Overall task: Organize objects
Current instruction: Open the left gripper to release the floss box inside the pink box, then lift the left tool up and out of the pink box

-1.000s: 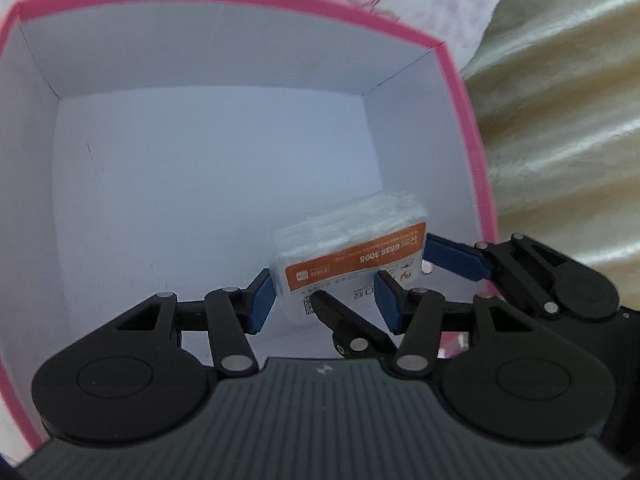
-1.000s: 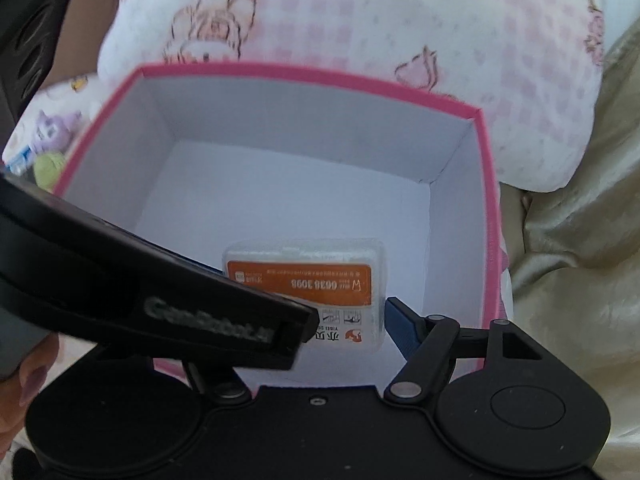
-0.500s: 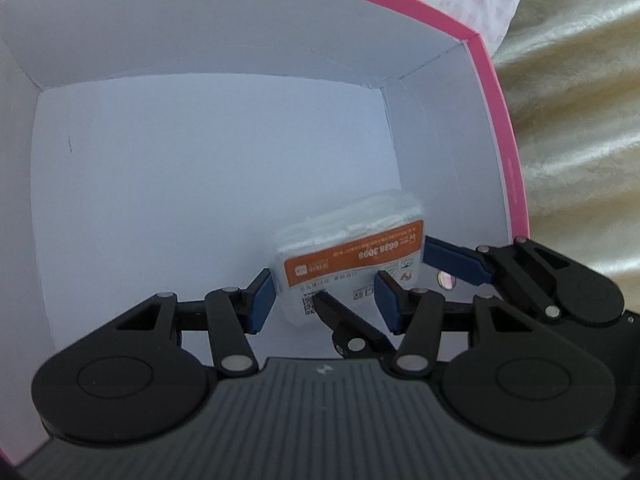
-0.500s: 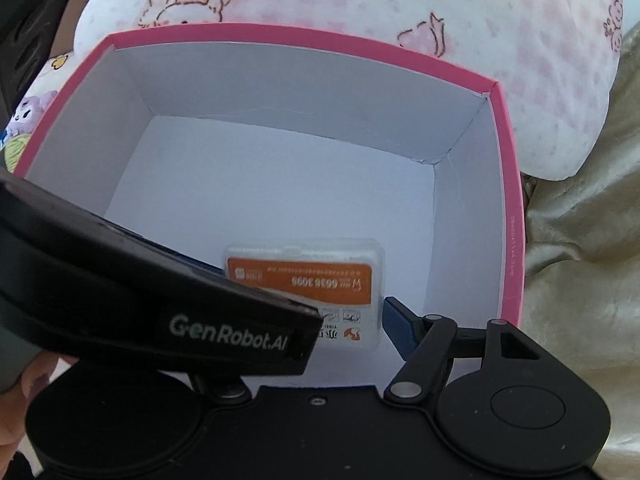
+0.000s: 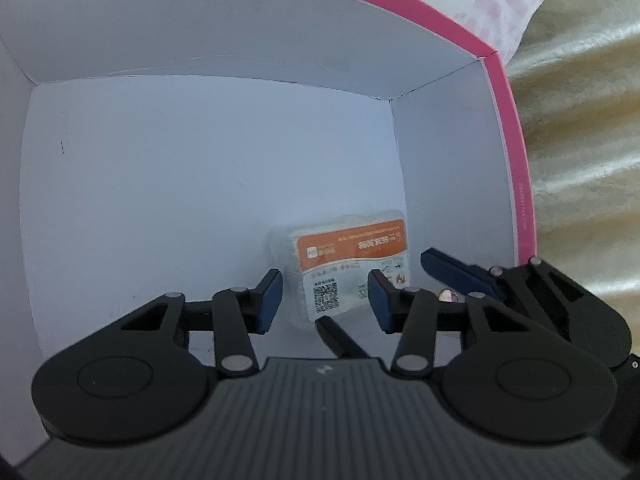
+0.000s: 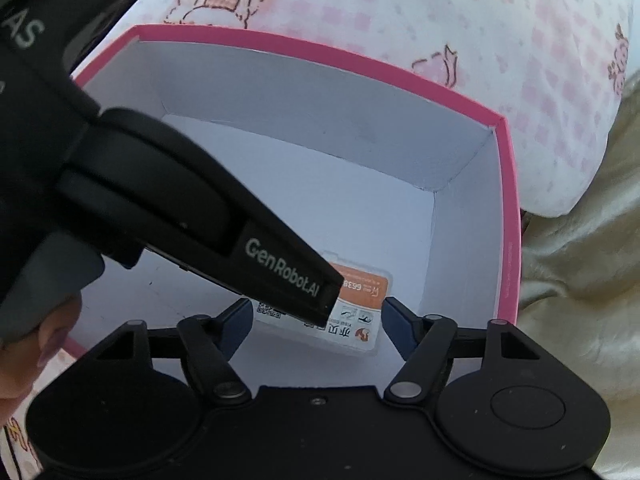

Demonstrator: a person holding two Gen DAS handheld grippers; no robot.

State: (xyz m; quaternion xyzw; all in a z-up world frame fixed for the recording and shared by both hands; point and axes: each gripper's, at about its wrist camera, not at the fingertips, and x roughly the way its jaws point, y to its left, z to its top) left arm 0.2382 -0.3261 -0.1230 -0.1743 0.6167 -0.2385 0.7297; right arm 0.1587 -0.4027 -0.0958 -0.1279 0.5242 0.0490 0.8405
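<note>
A clear tissue packet [image 5: 352, 244] with an orange label lies on the floor of a white box with a pink rim [image 5: 504, 120], in its near right corner. My left gripper [image 5: 325, 300] hangs low inside the box. Its jaws are closing, with the packet's near end just beyond the blue pads and a sliver of floor beside the left pad. In the right wrist view my right gripper [image 6: 318, 322] straddles the same packet [image 6: 360, 324]. Its jaws are closing too, with thin gaps at both pads. The left gripper's black body [image 6: 240, 232] hides the packet's upper left part.
A pink-checked cushion [image 6: 440, 20] lies behind the box [image 6: 360, 60], and shiny beige fabric [image 5: 580, 160] lies to its right. A person's hand [image 6: 36, 344] shows at the lower left of the right wrist view. Most of the box floor [image 5: 180, 200] is bare.
The left gripper sank deeper into the box and its pads drew closer. The right pads narrowed around the packet, and its left pad came into view. The packet's QR code now shows.
</note>
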